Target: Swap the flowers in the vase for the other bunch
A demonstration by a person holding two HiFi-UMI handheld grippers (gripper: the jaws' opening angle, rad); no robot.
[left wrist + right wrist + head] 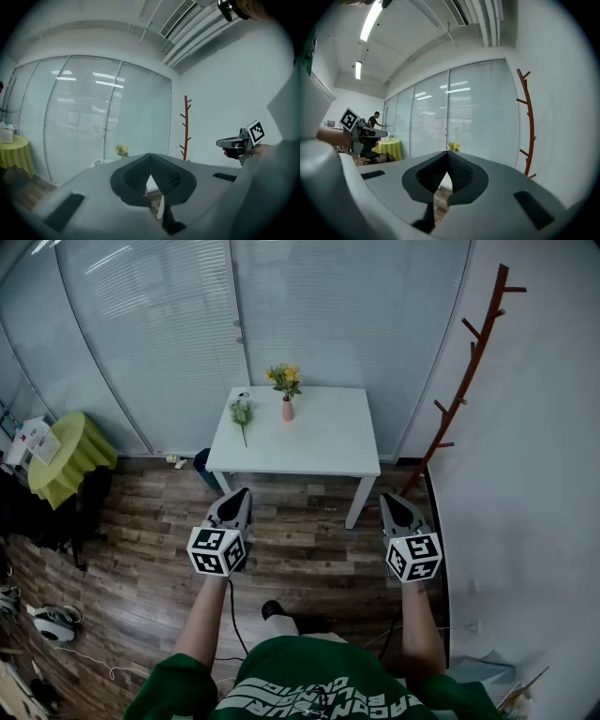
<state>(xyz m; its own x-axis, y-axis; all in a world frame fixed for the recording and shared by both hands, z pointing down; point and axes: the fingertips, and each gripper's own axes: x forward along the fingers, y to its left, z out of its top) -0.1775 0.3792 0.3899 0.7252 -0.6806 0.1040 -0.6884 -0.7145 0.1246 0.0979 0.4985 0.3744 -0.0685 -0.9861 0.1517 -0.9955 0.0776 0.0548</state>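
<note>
A: Where's the vase (288, 410)?

B: Upper centre of the head view, upright near the far edge of the white table (328, 442), with yellow flowers (284, 378) in it. The other bunch (243, 414) lies flat on the tabletop, just left of the vase.

A: And the grippers?

B: Both are well short of the table, over the wood floor (141, 559). The left gripper (240, 495) is left of centre and the right gripper (390, 500) right of centre. Each has its jaws pressed together with nothing between them.

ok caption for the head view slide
Both shut, left claw and right claw face a table with a vase of flowers and a loose bunch.
</note>
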